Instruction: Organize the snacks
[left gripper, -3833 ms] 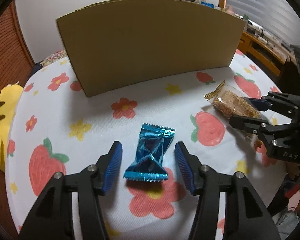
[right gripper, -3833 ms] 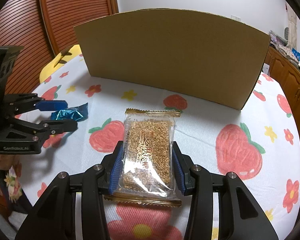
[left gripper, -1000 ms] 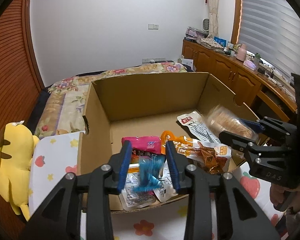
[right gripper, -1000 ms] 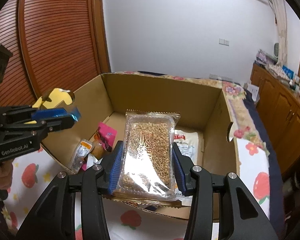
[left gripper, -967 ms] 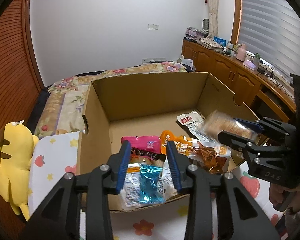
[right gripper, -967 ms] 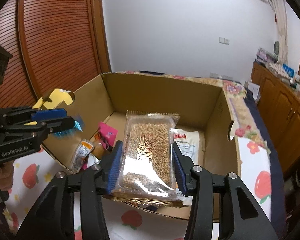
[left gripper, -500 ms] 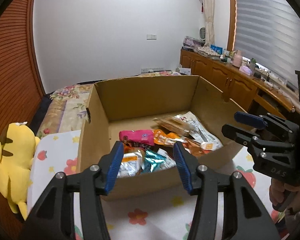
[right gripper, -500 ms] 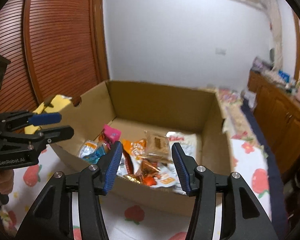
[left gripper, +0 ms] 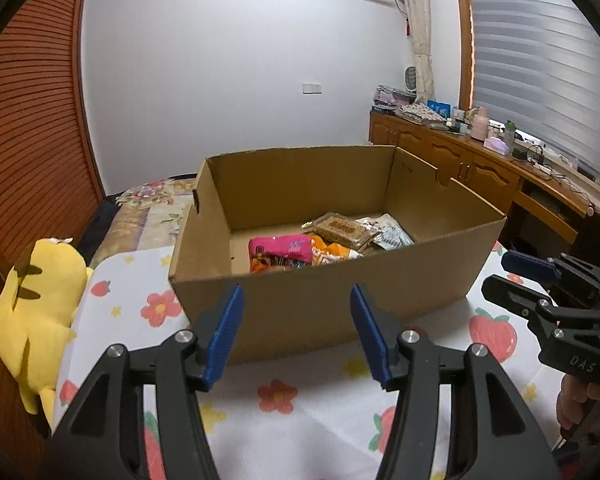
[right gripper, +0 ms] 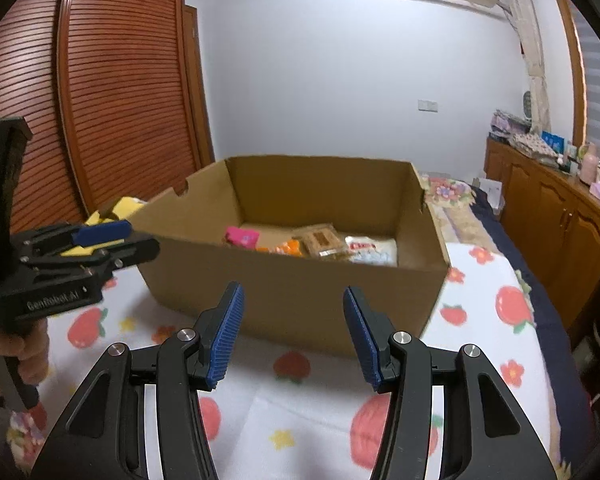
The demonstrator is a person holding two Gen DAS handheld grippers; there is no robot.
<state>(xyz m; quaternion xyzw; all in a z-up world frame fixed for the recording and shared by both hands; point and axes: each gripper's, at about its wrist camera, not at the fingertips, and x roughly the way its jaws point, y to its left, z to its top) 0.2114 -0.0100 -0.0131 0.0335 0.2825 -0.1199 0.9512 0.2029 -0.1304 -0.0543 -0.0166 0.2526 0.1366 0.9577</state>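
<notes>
The left gripper [left gripper: 296, 330] has its blue-padded jaws standing apart with nothing between them; they have just been opening further. It hangs above the tablecloth [left gripper: 308, 420], short of the near wall of the box [left gripper: 320, 300]. The right gripper [right gripper: 293, 330] is likewise parted and empty, also in front of the box. Each gripper shows at the edge of the other's view, held by a hand [right gripper: 16, 354] on its grip.

The box is plain brown cardboard, open at the top with no flaps up, and has a cut-out handle notch in each short side. It sits on a white tablecloth printed with red strawberries and small red and yellow flowers.

The snacks lie in a loose pile on the box floor, towards the near wall. Among them are a pink packet [left gripper: 281, 249], an orange packet [left gripper: 332, 249], a clear packet of brown grain bars [left gripper: 342, 227] resting on top, and a white packet [left gripper: 388, 230] with red print at the right.

A yellow plush toy [left gripper: 32, 312] lies beside the table at the left. Wooden cabinets [left gripper: 460, 164] line the right wall beneath a window blind [left gripper: 540, 60].
</notes>
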